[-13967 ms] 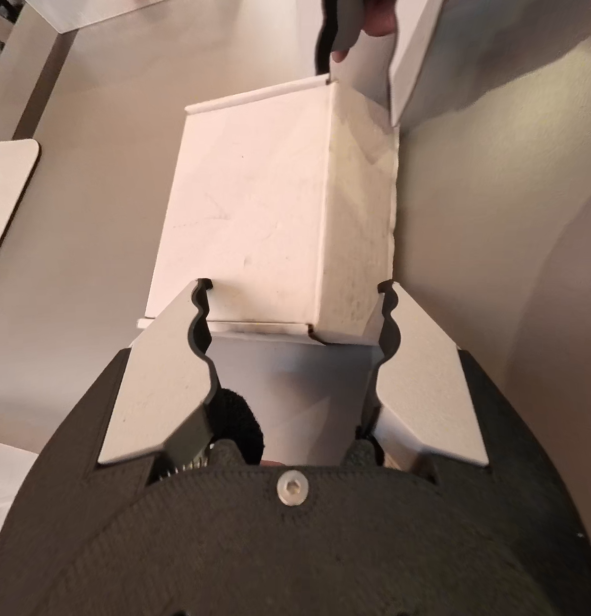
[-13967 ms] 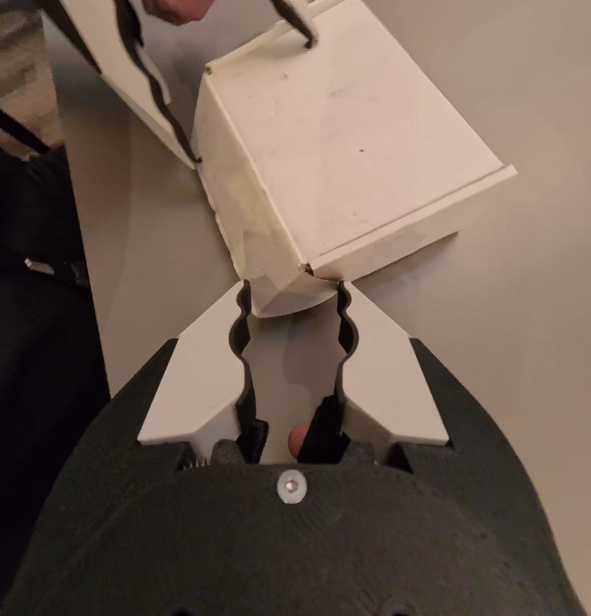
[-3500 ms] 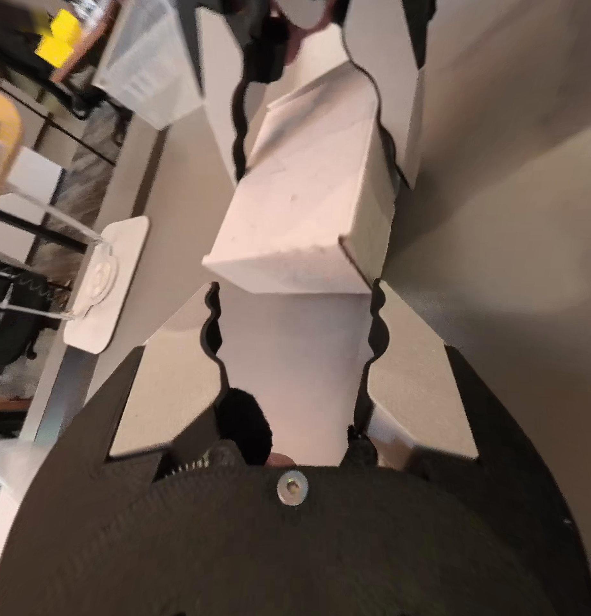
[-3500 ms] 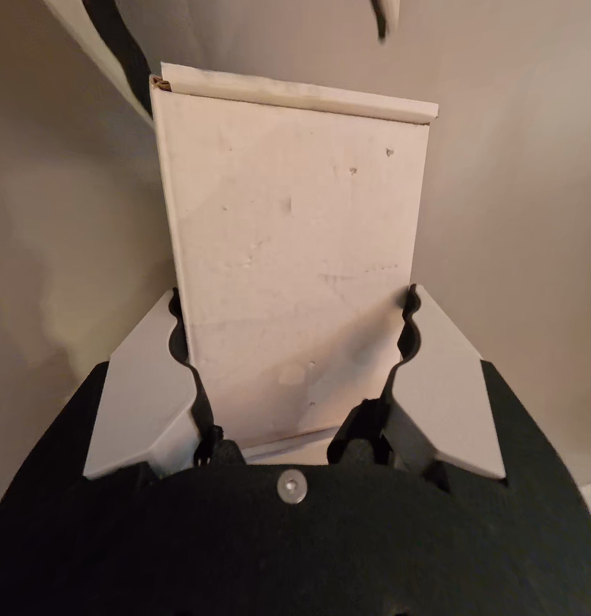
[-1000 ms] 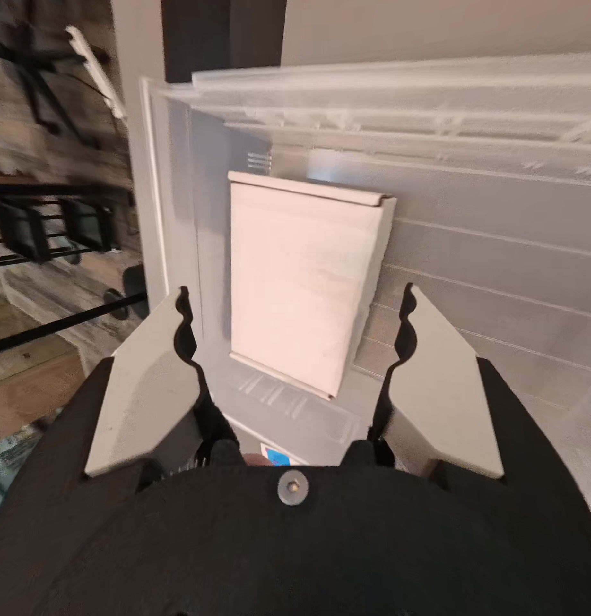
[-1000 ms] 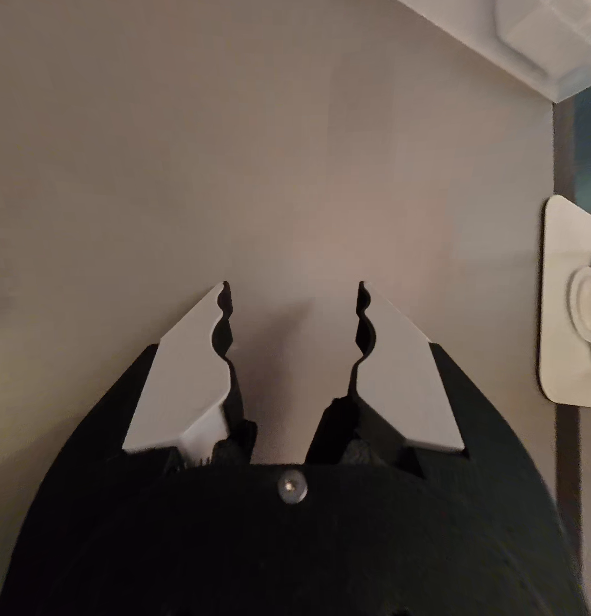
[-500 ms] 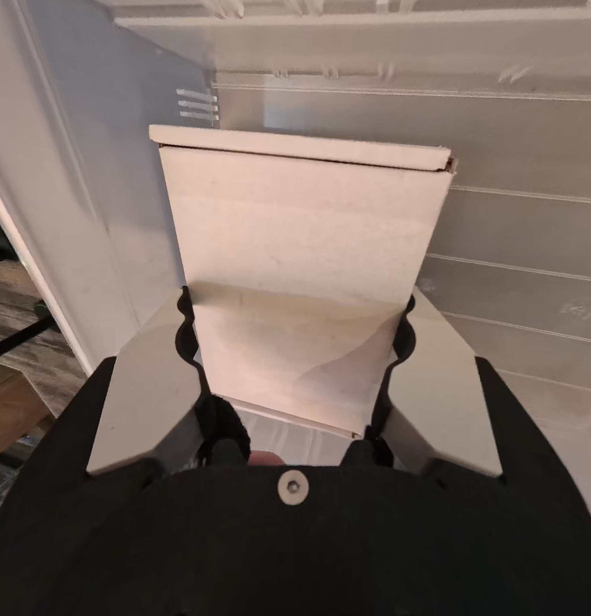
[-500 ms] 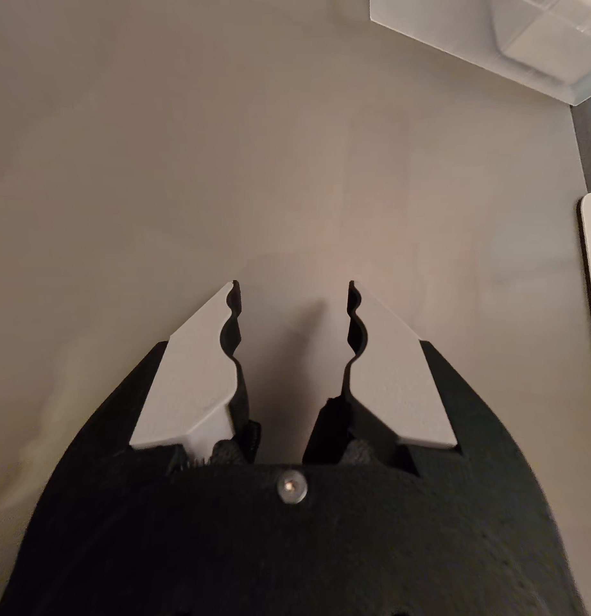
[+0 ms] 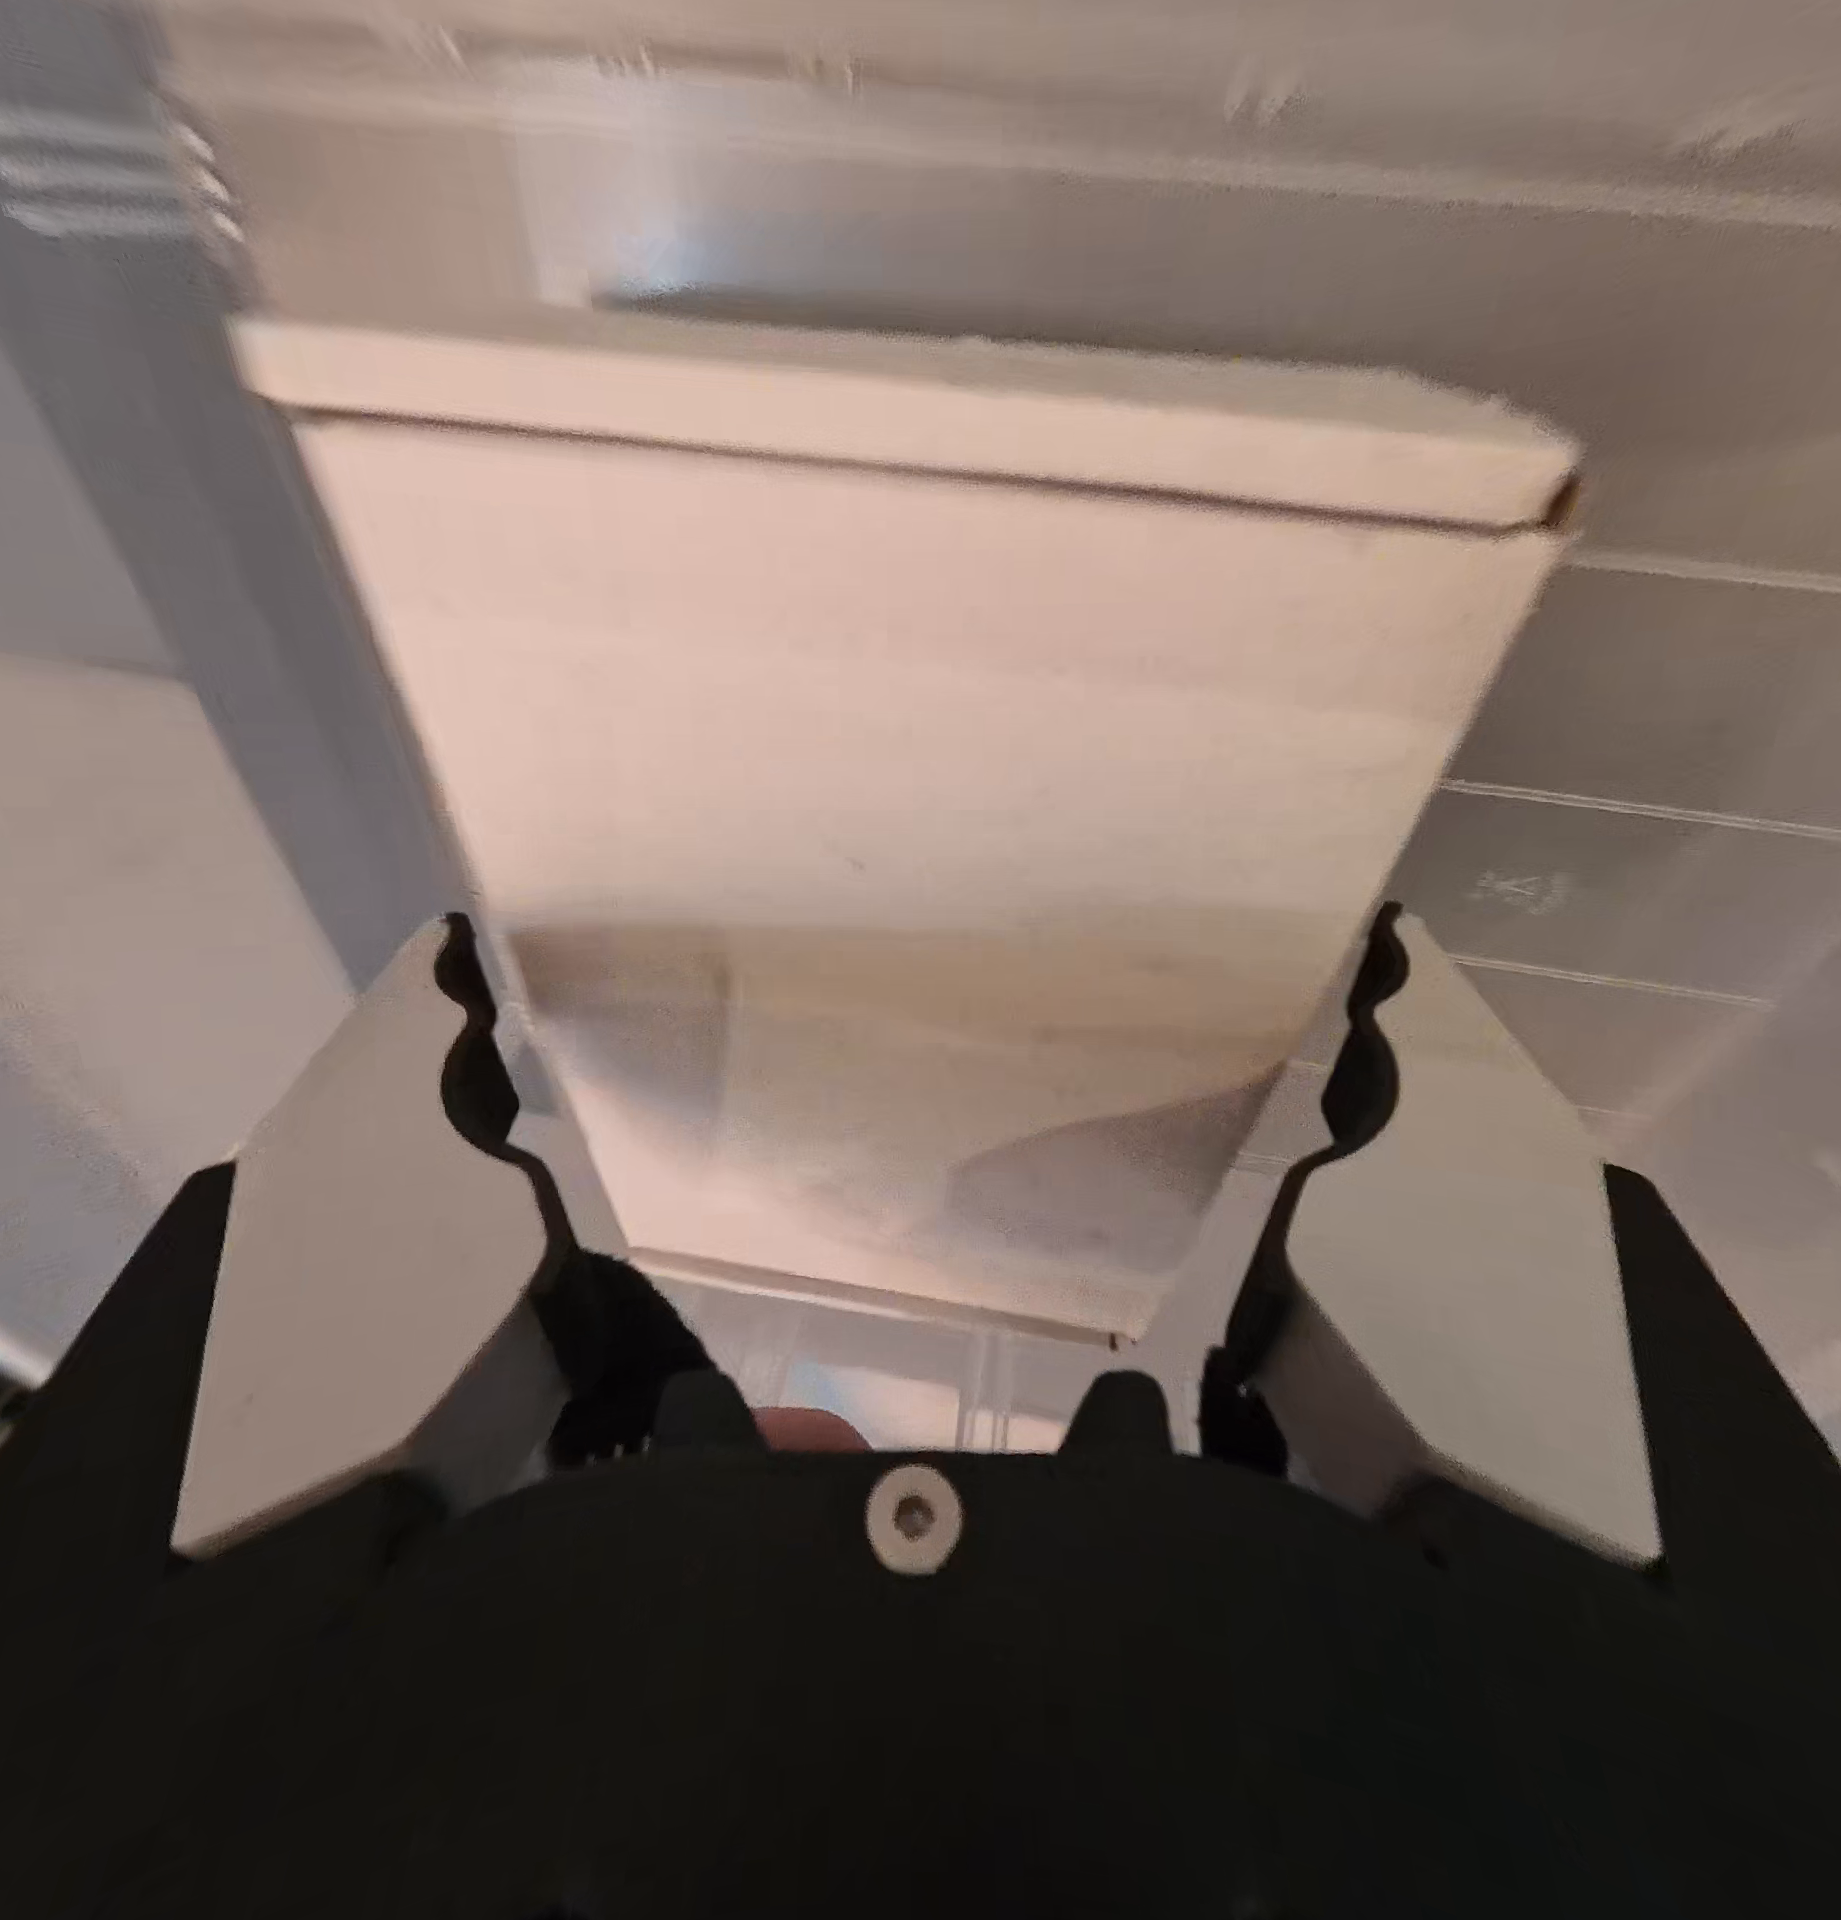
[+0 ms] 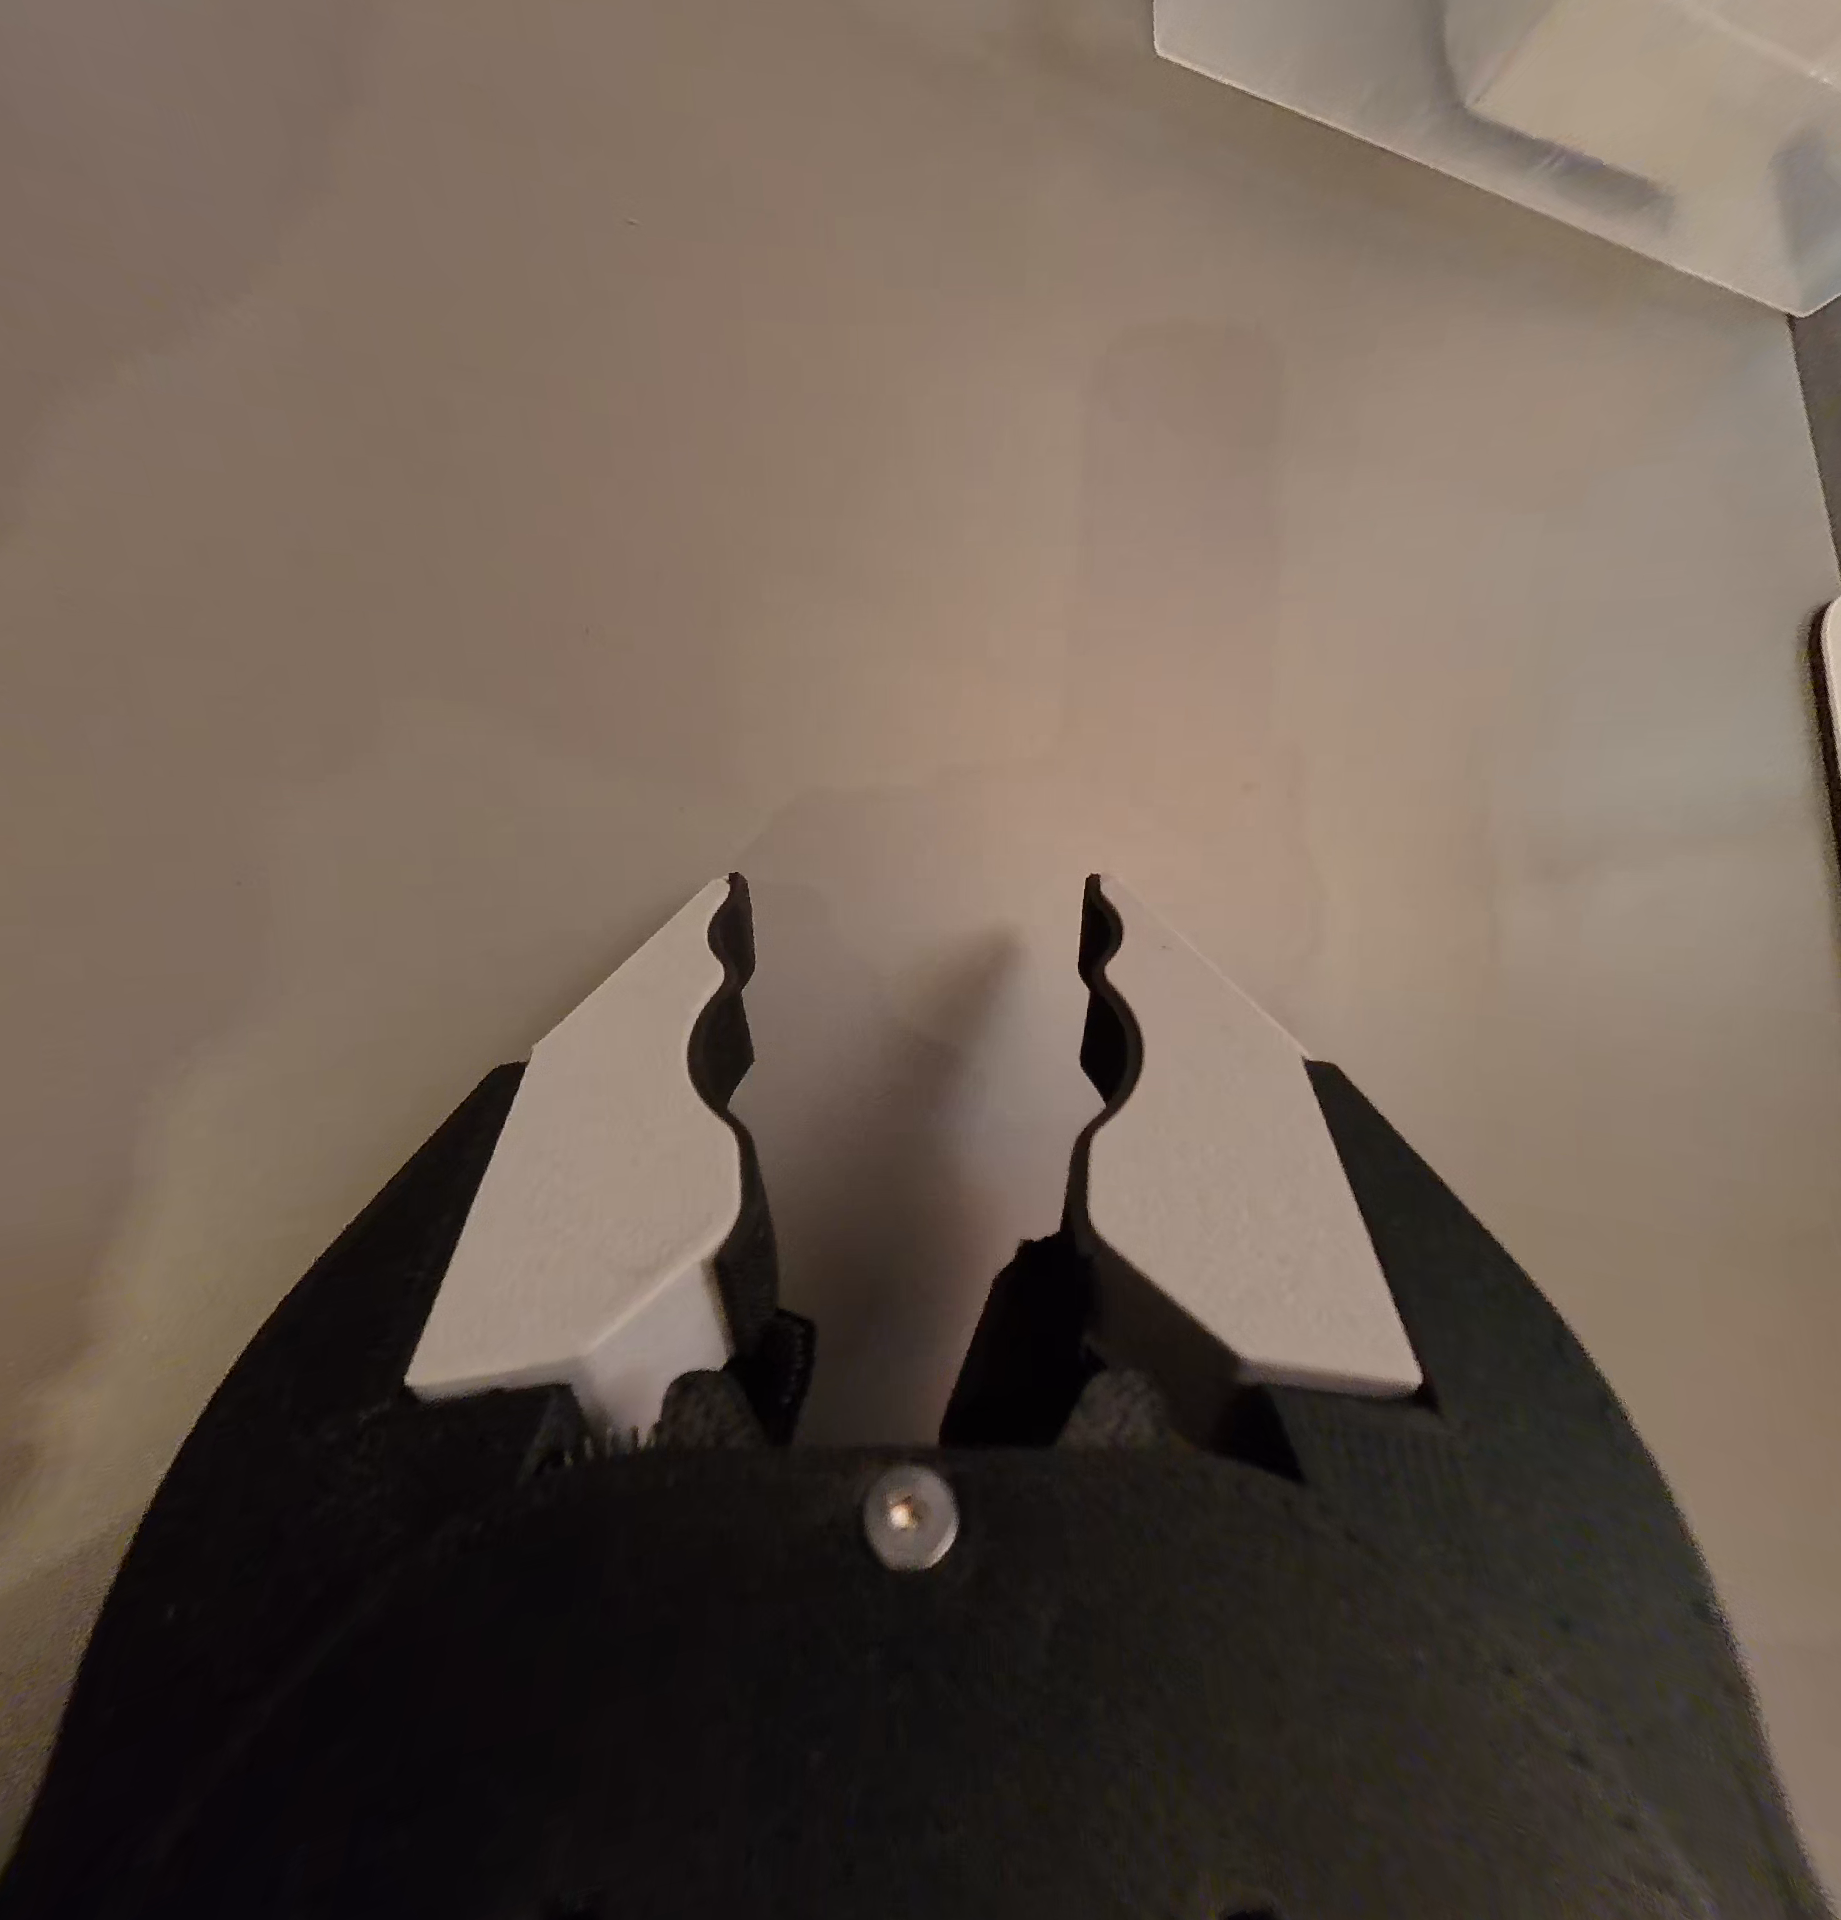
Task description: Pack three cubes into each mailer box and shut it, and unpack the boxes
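Left gripper [image 9: 921, 935] spread wide around a closed white mailer box [image 9: 926, 748], fingers [image 9: 376, 1226] flanking its near end at 9 and 3 o'clock, contact impossible to tell; box inside a translucent plastic bin [image 9: 1674, 790]. Right gripper [image 10: 916, 904] half open and empty above the bare beige table [image 10: 583, 468]; farther off at 1 o'clock, a corner of the bin.

A closed white cardboard mailer box [image 9: 926, 769] lies flat on the ribbed floor of a translucent plastic bin [image 9: 1622, 665], its lid shut and the folded front flap forming a raised lip along the far edge. Its top face is plain, faintly scuffed, with soft shadows across the near end. The picture is a little blurred.
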A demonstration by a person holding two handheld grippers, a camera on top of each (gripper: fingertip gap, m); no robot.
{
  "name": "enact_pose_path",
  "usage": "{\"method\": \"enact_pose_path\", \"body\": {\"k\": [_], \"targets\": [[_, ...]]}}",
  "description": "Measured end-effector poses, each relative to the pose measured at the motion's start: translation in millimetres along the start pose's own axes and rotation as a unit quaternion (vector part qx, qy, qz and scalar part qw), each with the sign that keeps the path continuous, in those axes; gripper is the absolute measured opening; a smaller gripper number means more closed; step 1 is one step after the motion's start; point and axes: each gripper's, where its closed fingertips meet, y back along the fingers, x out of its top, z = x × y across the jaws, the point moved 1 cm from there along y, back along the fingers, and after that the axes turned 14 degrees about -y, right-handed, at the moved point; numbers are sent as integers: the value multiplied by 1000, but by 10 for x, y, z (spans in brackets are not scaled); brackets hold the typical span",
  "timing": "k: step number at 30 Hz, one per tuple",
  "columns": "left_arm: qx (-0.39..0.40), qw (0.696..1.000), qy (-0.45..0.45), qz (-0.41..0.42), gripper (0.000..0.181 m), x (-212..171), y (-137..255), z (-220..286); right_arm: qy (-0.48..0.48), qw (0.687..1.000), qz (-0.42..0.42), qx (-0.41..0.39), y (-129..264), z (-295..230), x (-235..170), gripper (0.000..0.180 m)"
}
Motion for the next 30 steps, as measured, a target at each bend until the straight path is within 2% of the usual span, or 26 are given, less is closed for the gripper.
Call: {"method": "enact_pose_path", "body": {"k": [2, 3, 10, 15, 19, 21, 24, 27, 30], "targets": [[-10, 1000, 2, -5, 156, 1, -101, 26, -1, 1000, 1, -1, 1, 0, 0, 62], [-9, 1000, 3, 1, 145, -3, -69, 0, 0, 1000, 1, -1, 1, 1, 0, 62], [2, 1000, -1, 6, 142, -26, 19, 37, -2, 1000, 2, -1, 4, 4, -2, 62], [48, 998, 26, 36, 142, -14, 492, -69, -4, 1000, 1, -1, 7, 6, -6, 61], [96, 995, 2, 36, 142, 147, 1106, -57, 1, 1000, -2, -7, 8, 20, 2, 63], [128, 991, -28, 38, 142, 378, 1471, -37, 12, 1000, -14, -18, 2, 34, 27, 68], [137, 986, -78, 60, 142, 933, 1869, 75, 32, 999, -21, -26, 12, -31, 51, 72], [131, 981, -137, 34, 142, 1486, 1951, 164, 39, 998, -22, -40, 98, -28, 66, 74], [118, 977, -178, 23, 142, 2091, 1863, 236, 32, 998, -18, -56, 242, 43, 34, 74]]}}
